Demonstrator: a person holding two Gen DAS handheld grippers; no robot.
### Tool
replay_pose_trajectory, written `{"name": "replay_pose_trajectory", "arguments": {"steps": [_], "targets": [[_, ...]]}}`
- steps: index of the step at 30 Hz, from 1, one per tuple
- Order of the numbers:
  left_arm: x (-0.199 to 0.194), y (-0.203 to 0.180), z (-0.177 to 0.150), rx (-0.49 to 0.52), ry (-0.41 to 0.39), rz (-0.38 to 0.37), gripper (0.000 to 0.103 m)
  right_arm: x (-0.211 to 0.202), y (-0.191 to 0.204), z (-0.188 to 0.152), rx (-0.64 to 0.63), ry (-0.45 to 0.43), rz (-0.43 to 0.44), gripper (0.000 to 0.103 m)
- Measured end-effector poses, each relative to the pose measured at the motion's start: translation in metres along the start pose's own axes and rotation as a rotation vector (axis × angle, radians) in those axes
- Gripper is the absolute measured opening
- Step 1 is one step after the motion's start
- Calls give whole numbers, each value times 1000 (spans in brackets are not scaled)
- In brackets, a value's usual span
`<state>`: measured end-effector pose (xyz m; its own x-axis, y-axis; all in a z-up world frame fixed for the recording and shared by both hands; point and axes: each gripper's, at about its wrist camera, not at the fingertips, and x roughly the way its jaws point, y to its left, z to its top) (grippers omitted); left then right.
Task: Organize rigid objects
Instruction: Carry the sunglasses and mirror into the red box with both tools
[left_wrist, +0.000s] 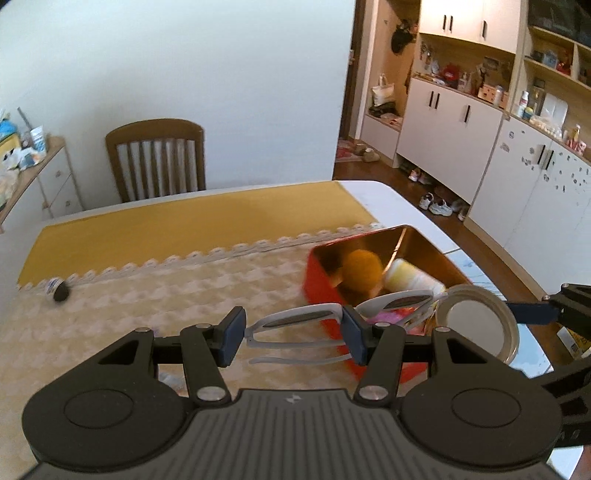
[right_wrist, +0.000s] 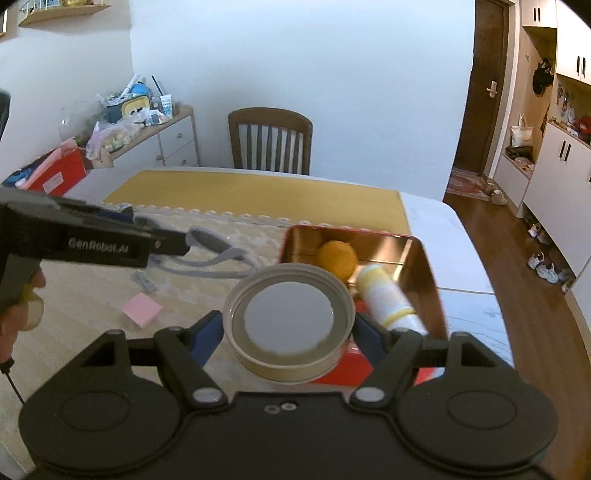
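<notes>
Grippers carry two objects above a red rectangular tin box (right_wrist: 424, 266) with a shiny gold interior, which sits on a cream textured mat (left_wrist: 147, 291) near the table's right edge. Inside the box lie an orange ball (right_wrist: 338, 258), a white cylindrical bottle with yellow bands (right_wrist: 384, 295) on its side, and something pink that is mostly hidden. The left gripper (left_wrist: 295, 332) pinches a pair of grey-framed glasses (left_wrist: 295, 321) between its blue pads, just beside the box's near left corner. The right gripper (right_wrist: 288, 339) clamps a round metal lid with a pale centre (right_wrist: 288, 314) over the box's near wall. A pink sticky-note pad (right_wrist: 142, 309) and a small black-capped jar (left_wrist: 59, 290) lie on the mat, apart from the box
</notes>
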<state>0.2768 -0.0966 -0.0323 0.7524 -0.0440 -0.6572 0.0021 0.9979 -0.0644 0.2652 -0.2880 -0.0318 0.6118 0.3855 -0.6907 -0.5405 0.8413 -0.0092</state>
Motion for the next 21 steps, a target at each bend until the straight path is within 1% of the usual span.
{"name": "replay_pose_trajectory", "arguments": {"steps": [4, 11, 16, 19, 21], "targets": [[19, -28, 12, 18, 7, 4, 55, 6, -25, -3, 6, 14, 3, 76], [57, -67, 24, 41, 36, 46, 55, 24, -65, -9, 17, 57, 21, 76], [80, -86, 32, 52, 51, 70, 55, 35, -73, -7, -5, 73, 55, 76], [96, -88, 37, 16, 84, 79, 55, 44, -74, -5, -21, 90, 76, 76], [105, -91, 38, 10, 100, 84, 55, 50, -75, -3, -21, 102, 95, 75]]}}
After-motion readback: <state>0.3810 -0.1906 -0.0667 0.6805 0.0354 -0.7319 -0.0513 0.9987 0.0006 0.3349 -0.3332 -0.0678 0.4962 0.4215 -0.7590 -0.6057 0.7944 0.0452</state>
